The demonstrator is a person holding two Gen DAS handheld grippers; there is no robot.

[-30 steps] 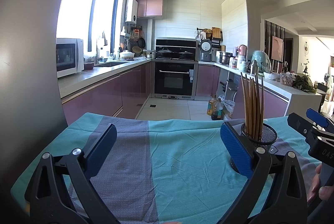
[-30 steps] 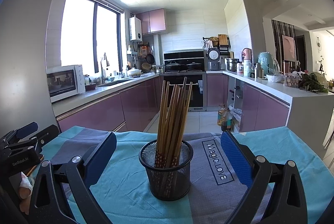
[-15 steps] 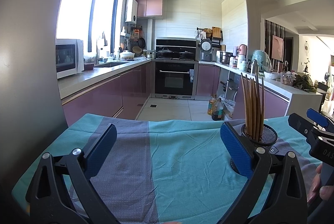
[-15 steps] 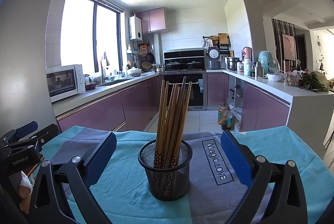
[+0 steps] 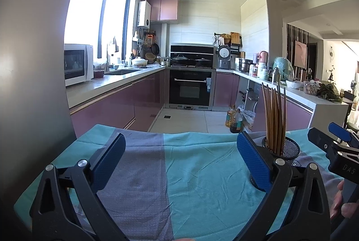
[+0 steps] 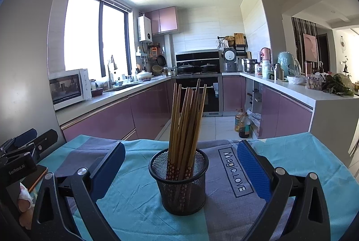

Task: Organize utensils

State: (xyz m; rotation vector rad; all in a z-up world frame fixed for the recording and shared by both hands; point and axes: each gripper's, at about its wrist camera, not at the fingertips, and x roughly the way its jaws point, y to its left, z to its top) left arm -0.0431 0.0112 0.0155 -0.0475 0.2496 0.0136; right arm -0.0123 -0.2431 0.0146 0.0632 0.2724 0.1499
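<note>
Wooden chopsticks (image 6: 184, 126) upright in round mesh cup (image 6: 178, 182); left claw (image 5: 180, 161) wide | right claw (image 6: 180, 164) wide

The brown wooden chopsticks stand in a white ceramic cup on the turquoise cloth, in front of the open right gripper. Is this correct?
Not quite. In the right wrist view, the brown wooden chopsticks stand in a black wire-mesh cup, not a white ceramic one. The rest holds: it sits on the turquoise cloth, before the open right gripper.
</note>
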